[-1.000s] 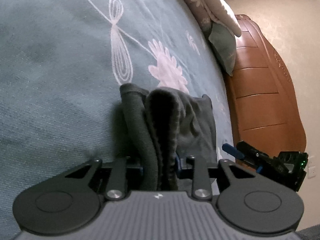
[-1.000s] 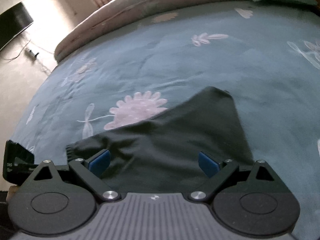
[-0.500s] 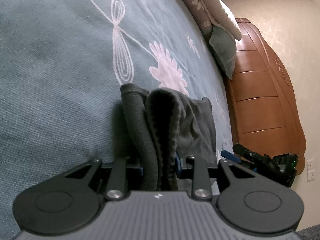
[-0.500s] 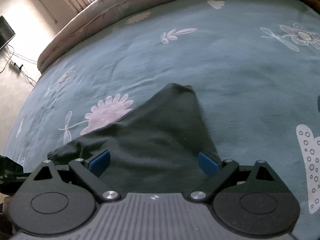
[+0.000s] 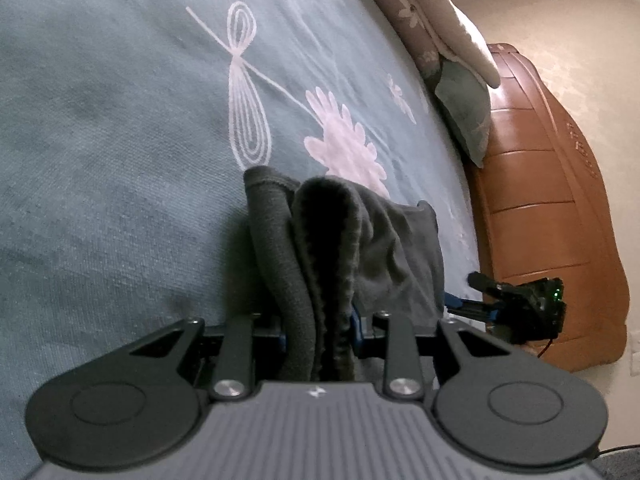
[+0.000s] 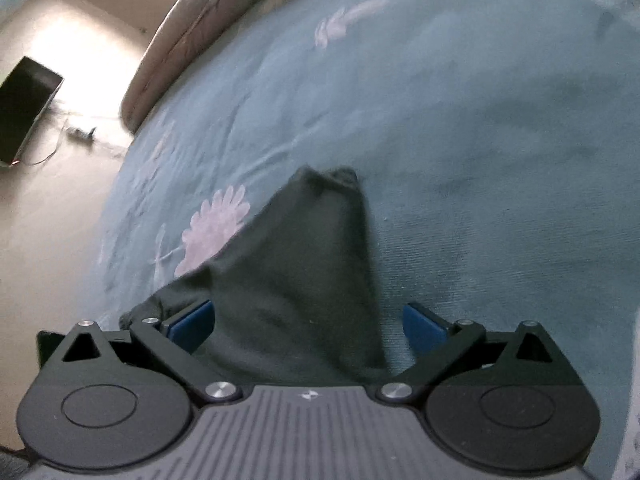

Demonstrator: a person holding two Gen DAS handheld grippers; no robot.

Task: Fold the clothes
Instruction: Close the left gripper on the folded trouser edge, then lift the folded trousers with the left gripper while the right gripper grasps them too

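Observation:
A dark grey garment (image 5: 340, 248) lies on the teal bedspread (image 5: 120, 160). My left gripper (image 5: 319, 326) is shut on a bunched fold of it, which rises thick between the blue pads. In the right wrist view the same garment (image 6: 296, 280) spreads as a dark triangle toward a far corner. My right gripper (image 6: 306, 322) hovers low over its near edge; its jaws are opening wide, the cloth lies between the blue pads (image 6: 190, 320) and neither pad presses on it. The right gripper (image 5: 516, 308) also shows at the lower right of the left wrist view.
Pillows (image 5: 460, 88) lean on a wooden headboard (image 5: 552, 216) at the right. A rolled quilt (image 6: 176, 40) lines the bed's far edge. Beyond it lie bare floor, a dark screen (image 6: 24, 108) and a power strip (image 6: 80, 132). Pink flower prints (image 6: 216, 228) mark the spread.
The right gripper has swung sideways and sunk closer to the garment, its view now blurred, and its jaws stand wider. The left gripper keeps its grip and has hardly moved.

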